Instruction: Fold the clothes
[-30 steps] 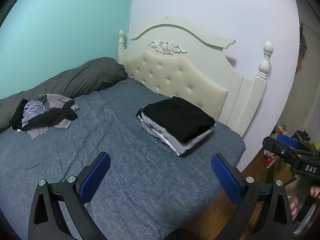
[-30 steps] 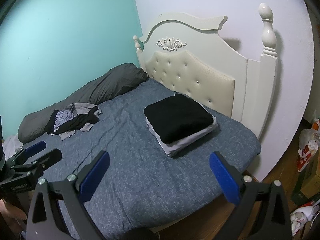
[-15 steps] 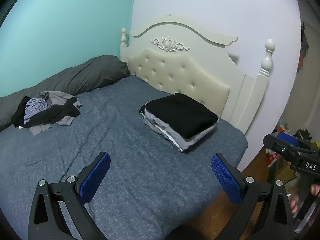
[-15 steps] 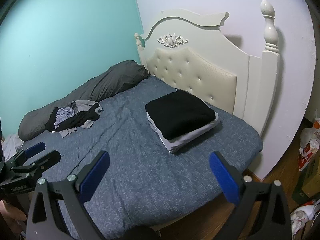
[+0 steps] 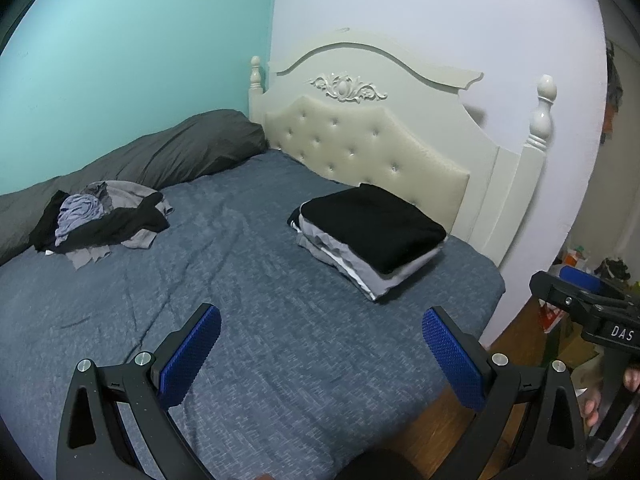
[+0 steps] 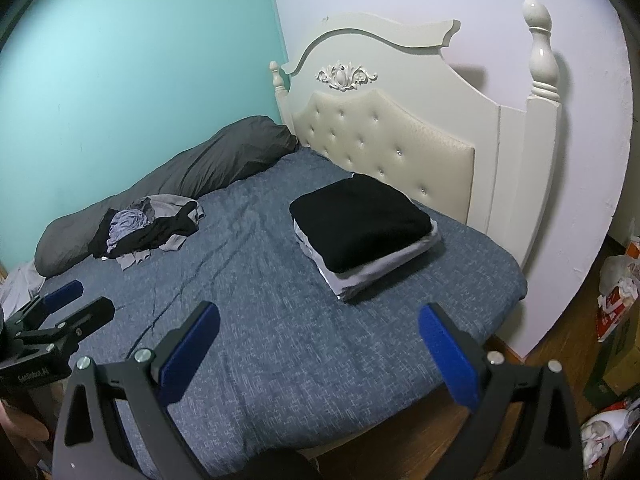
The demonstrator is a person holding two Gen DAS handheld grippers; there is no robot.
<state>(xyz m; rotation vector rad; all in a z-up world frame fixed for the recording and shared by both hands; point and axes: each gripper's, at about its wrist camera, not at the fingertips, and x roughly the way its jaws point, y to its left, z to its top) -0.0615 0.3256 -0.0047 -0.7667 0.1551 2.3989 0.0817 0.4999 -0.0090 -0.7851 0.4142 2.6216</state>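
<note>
Blue bed (image 5: 256, 320); right claw (image 5: 580, 300) reads "DAS", both claws spread, empty.

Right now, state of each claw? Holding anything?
Left claw: open, empty, above the bed.
Right claw: open, empty, also above the bed; nothing between its fingers.
</note>
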